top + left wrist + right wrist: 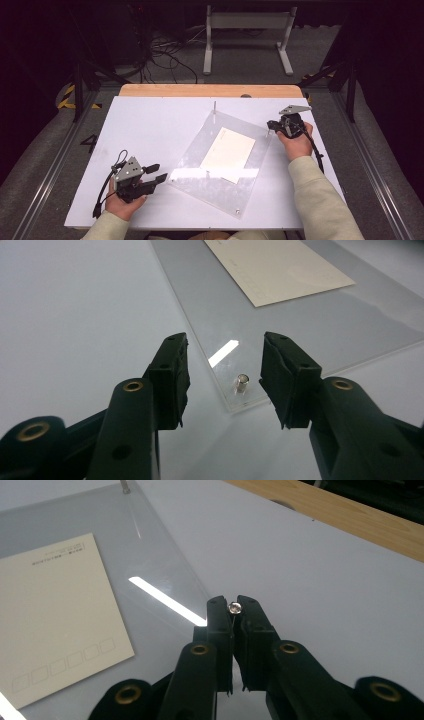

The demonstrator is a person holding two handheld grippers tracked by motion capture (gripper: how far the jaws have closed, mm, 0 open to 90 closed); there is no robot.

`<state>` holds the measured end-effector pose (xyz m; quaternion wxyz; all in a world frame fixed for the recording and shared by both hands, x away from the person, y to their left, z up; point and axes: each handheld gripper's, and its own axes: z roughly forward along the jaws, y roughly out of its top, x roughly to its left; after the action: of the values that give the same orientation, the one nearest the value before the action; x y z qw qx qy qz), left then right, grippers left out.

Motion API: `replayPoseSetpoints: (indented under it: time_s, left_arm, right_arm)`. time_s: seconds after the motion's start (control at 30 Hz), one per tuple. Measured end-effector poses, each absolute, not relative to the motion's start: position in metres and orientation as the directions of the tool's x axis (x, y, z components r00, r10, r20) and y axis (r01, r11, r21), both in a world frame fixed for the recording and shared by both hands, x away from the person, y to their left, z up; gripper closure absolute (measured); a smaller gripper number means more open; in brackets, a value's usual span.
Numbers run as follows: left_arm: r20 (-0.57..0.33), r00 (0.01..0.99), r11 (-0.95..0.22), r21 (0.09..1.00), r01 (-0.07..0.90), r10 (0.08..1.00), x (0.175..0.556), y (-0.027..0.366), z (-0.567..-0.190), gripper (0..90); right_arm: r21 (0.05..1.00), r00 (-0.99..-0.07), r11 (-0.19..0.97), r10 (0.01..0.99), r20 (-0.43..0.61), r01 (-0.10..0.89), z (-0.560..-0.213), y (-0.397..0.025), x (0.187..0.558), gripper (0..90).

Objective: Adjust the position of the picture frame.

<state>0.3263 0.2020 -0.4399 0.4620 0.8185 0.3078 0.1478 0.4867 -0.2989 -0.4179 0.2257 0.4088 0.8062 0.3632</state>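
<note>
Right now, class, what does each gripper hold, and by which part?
The right gripper pinches a small metal pin just below its head. The left gripper is open, holding nothing.

Clear acrylic sheet (pixel 200 175), cream card (pixel 228 152), white table (pixel 150 130), black tools (pixel 155 172)

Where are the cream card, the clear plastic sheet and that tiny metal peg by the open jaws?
cream card (pixel 228 154): high view, its middle.
clear plastic sheet (pixel 212 187): high view, bare near part.
metal peg (pixel 242 383): left gripper view, its side.

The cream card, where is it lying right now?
In the high view the cream card lies flat in the middle of the clear plastic sheet on the white table, between the left tongs and right tongs.
</note>
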Motion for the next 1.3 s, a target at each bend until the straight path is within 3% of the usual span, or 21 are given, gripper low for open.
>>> replayPoseSetpoints:
  time_s: [0.37,0.67,0.77,1.0,1.3]
  left_arm:
    - [-0.037,0.795,-0.425,0.830,0.362,0.606,0.326,0.189,-0.441,57.6]
    - [-0.031,0.782,-0.522,0.728,0.445,0.623,0.339,0.158,-0.459,69.8]
    - [-0.045,0.783,-0.520,0.724,0.454,0.621,0.344,0.157,-0.459,82.6]
    - [-0.018,0.790,-0.557,0.700,0.448,0.613,0.351,0.153,-0.456,83.9]
    - [0.034,0.723,-0.542,0.686,0.485,0.690,0.392,0.153,-0.453,84.0]
  right_arm:
    - [0.731,-0.590,0.432,0.806,-0.049,0.529,-0.410,-0.327,0.432,84.7]
    - [0.748,-0.586,0.406,0.810,-0.029,0.525,-0.414,-0.341,0.409,84.6]
    - [0.751,-0.582,0.395,0.813,-0.017,0.529,-0.414,-0.342,0.409,84.6]
    - [0.750,-0.577,0.405,0.816,-0.037,0.524,-0.414,-0.340,0.403,84.7]
    - [0.775,-0.593,0.385,0.805,-0.016,0.501,-0.419,-0.344,0.372,84.5]
